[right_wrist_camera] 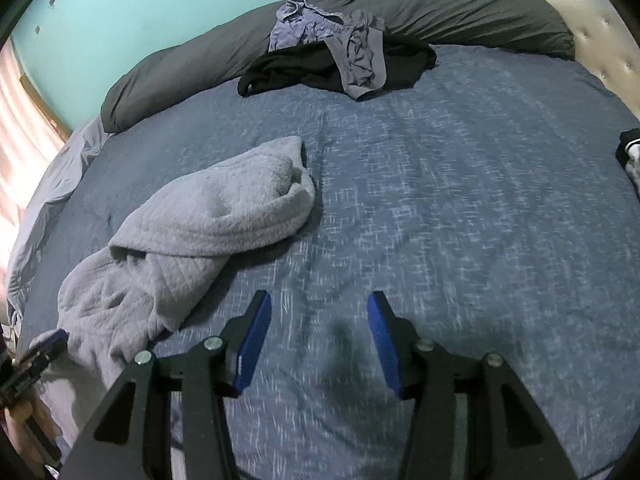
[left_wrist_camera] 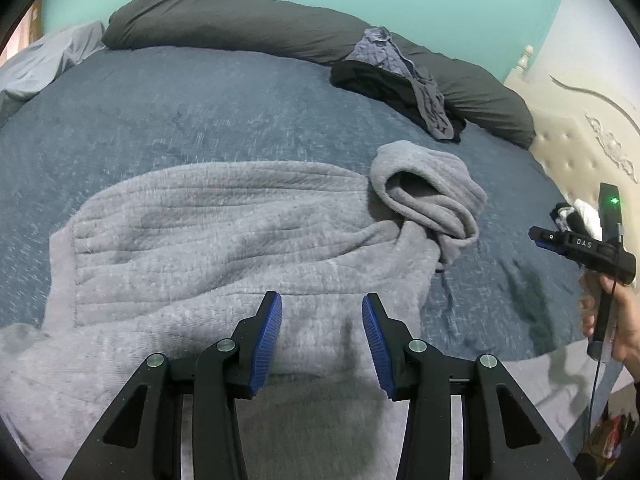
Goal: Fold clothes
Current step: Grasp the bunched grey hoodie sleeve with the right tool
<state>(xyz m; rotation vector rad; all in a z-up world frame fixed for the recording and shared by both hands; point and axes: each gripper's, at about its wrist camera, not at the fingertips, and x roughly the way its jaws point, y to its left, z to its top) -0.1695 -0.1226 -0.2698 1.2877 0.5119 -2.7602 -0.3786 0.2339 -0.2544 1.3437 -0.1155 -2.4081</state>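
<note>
A light grey quilted fleece hoodie (left_wrist_camera: 208, 224) lies spread on a bed's blue-grey blanket (right_wrist_camera: 460, 200). The left tool (left_wrist_camera: 322, 308) hangs over the hoodie's lower part, blue pads spread, pinching nothing. The right tool (right_wrist_camera: 319, 306) hangs over bare blanket beside the hoodie, also spread and empty. Dark crumpled clothes (right_wrist_camera: 340, 60) lie near grey pillows (right_wrist_camera: 460, 12).

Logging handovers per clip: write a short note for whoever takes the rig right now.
Left gripper: open, empty, over the grey hoodie.
Right gripper: open, empty, over bare blanket beside the hoodie.
Hoodie lies spread near the bed's front edge, hood bunched, not folded.
Unfolded pile sits by the pillows.
Done: no folded garment in view.
Left: fold the hoodie, then the pile.
</note>
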